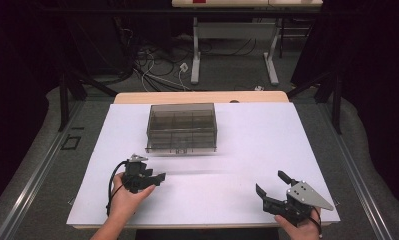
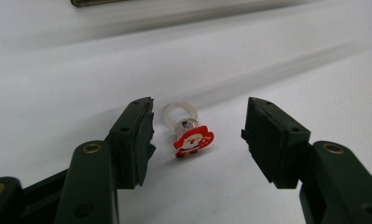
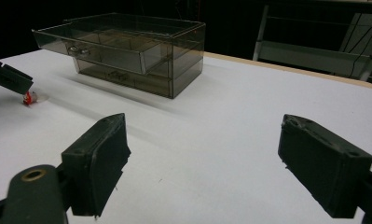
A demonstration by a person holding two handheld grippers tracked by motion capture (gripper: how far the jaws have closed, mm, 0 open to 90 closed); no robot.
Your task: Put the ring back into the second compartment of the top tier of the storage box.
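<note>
White sheet is covering the bench, dark room all around, cables sprawling on the floor behind. Near the far edge a smoky clear drawer box is sitting with its top drawer pulled partway out.

What's being worked on is a little Santa ring, lying toward the near-left corner: a red-and-white Santa charm on a clear plastic band. The left gripper is sitting around it, jaws partly open with the ring between them and not yet touched by either pad. The right gripper is waiting by the near-right corner, spread wide and holding nothing.

My guess is this thing weighs nothing and is hard, slick plastic, so it's probably going to skid or pop out if pinched off-centre. I'd be squeezing across the chunky Santa part rather than the thin band, and gently.
</note>
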